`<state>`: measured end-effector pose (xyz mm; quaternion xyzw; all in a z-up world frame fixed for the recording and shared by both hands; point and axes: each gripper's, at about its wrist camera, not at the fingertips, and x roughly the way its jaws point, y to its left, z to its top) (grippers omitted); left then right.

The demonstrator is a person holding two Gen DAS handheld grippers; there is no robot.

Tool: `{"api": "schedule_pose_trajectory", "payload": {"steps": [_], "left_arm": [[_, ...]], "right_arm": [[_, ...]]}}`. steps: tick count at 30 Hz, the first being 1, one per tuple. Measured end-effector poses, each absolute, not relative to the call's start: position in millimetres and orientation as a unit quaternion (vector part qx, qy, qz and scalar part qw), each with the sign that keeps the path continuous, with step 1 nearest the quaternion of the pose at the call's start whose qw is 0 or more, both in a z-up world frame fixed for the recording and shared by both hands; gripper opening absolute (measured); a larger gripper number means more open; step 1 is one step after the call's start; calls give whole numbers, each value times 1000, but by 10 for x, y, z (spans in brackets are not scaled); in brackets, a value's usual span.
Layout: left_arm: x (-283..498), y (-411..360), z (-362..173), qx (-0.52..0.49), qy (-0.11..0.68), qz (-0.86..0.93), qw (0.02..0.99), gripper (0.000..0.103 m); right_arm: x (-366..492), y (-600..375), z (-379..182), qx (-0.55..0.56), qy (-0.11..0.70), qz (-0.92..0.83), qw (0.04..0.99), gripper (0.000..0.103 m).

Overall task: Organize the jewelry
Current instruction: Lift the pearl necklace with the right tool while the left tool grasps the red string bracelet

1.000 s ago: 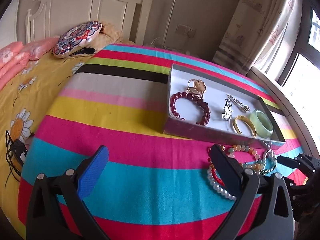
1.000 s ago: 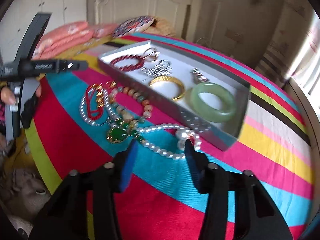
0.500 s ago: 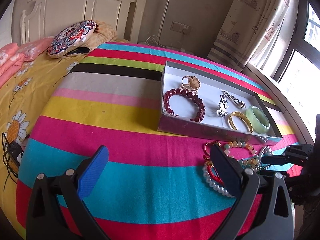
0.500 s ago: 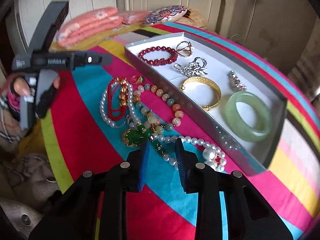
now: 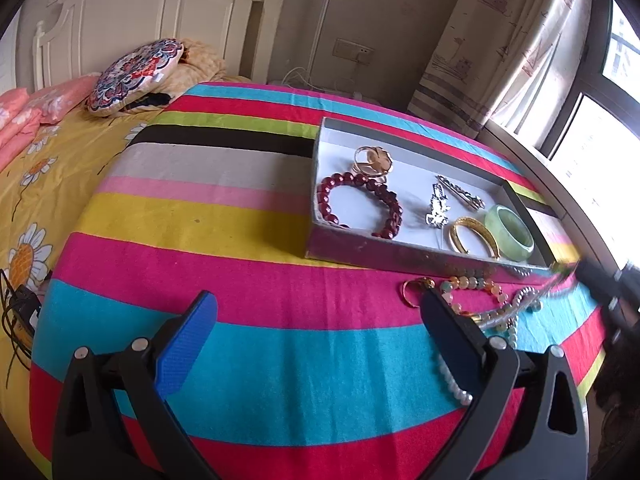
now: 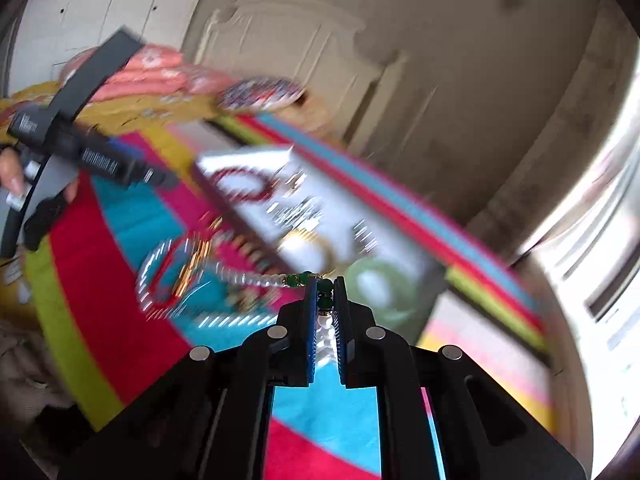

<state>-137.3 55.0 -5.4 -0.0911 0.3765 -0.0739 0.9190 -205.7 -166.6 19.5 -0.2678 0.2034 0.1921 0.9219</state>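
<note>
Between the blue pads of our right hand-held gripper (image 6: 323, 294) a necklace of green and white beads (image 6: 325, 300) is pinched, the jaws having just closed on it; its white strand trails off to the left toward the jewelry still lying on the striped blanket (image 5: 248, 344), though the right wrist view is heavily blurred. Our left hand-held gripper (image 5: 320, 316) hangs released above the blanket with its jaws spread wide and nothing between them. On the far right of the bed sits a shallow grey tray (image 5: 400, 252), and inside it we see a dark red bead bracelet (image 5: 360, 204) at the left end, a gold flower ornament (image 5: 374, 160) just beyond it, a silver brooch (image 5: 440, 210) in the middle, a gold bangle (image 5: 474, 236) and a pale green jade bangle (image 5: 510, 232) at the right end. Just in front of the tray's near wall lie loose pieces: a small gold ring (image 5: 416, 290), a strand of pastel beads (image 5: 476, 284) and a pearl strand (image 5: 452, 380) partly hidden behind the left gripper's right finger. At the far left a patterned round cushion (image 5: 136, 74) leans near the white headboard (image 5: 132, 36).
</note>
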Motion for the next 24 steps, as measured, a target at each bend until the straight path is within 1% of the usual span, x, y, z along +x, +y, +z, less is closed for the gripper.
{"api": "schedule_pose_trajectory", "payload": {"steps": [9, 16, 24], "left_arm": [[-1406, 455, -8, -71, 375, -89, 920, 100], [-1531, 176, 33, -70, 377, -134, 914, 100], [-1525, -231, 8, -34, 389, -162, 906, 99]], "right_arm": [[-2101, -2034, 782, -168, 117, 173, 963, 10], [-2276, -2230, 1112, -136, 77, 159, 975, 10], [-2607, -2418, 1451, -115, 15, 150, 982, 10]]}}
